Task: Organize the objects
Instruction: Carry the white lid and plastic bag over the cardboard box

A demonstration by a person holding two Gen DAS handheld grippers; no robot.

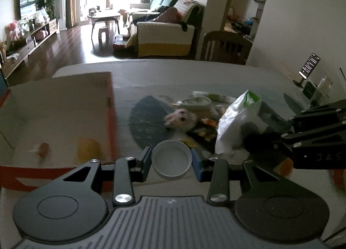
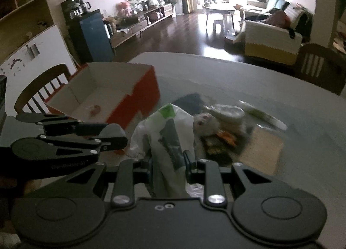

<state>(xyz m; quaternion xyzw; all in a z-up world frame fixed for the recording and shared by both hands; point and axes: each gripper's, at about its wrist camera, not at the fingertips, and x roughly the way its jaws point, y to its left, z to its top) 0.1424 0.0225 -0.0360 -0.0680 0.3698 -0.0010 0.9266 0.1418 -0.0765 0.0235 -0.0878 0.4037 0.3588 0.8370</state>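
Cardboard comes first on the left: an open box (image 1: 58, 117) with red outer walls sits on the grey table (image 1: 194, 73), and two small things lie on its floor, one reddish, one yellow, both too blurred to name. Just right of the box, the left gripper (image 1: 171, 160) is clamped across a shallow white lid (image 1: 172, 161), a blue pad pressing each side of its rim. The lid looks stiff and light, so a grip across the rim should hold, though smooth plastic could slip if squeezed off-centre. Further right, in the middle of the table, lies a loose heap: a pale plush toy (image 1: 183, 119), a light dish behind it and dark packets beneath, all smeared by motion. On the right, the right gripper (image 2: 167, 169) is pinched on a white and green plastic bag (image 2: 166, 132), taken low on its bunched part. The bag is soft and crinkly, will sag and swing, and its contents are hidden. A phone on a stand (image 1: 308, 67) sits at the far right edge. No hand shows clearly in either view.
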